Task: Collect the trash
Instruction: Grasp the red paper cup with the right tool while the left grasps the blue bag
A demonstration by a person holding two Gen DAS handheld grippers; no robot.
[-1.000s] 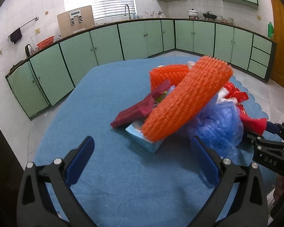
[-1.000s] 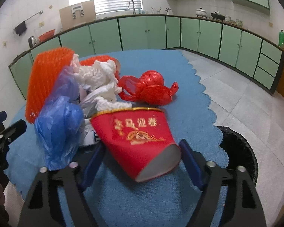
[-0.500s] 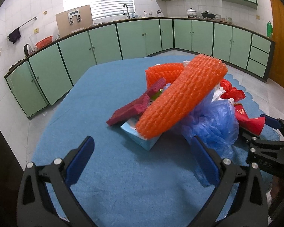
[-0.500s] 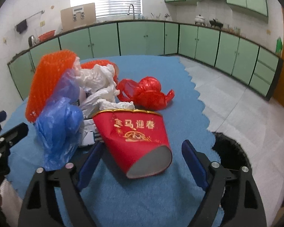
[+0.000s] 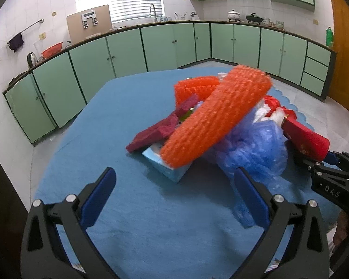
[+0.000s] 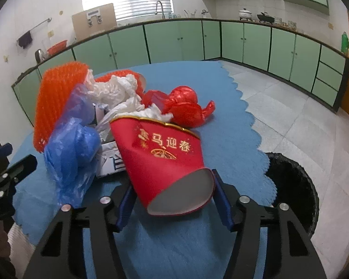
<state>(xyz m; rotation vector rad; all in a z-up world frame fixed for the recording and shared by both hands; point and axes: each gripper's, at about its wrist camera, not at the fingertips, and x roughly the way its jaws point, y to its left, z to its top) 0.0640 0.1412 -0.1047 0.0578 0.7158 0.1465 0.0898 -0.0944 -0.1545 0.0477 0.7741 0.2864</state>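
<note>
Left claw [image 5: 174,193]: fingers wide apart, empty, trash pile just ahead on the bench [image 5: 100,125]. Cup [image 6: 165,162]: lying on its side at the pile's near right edge, base toward the right claw [image 6: 172,200], long axis along its fingers. Right claw has just been closing and now clamps the cup's base. Bin [image 6: 297,186] lies further right, on the floor.

The cup [image 6: 160,160] is red with gold writing and a gold rim. The net [image 5: 216,118] is orange with little bumps. The bag [image 6: 69,148] is blue. The cloth [image 5: 109,125] is blue. The far cupboards [image 5: 165,44] are green.
</note>
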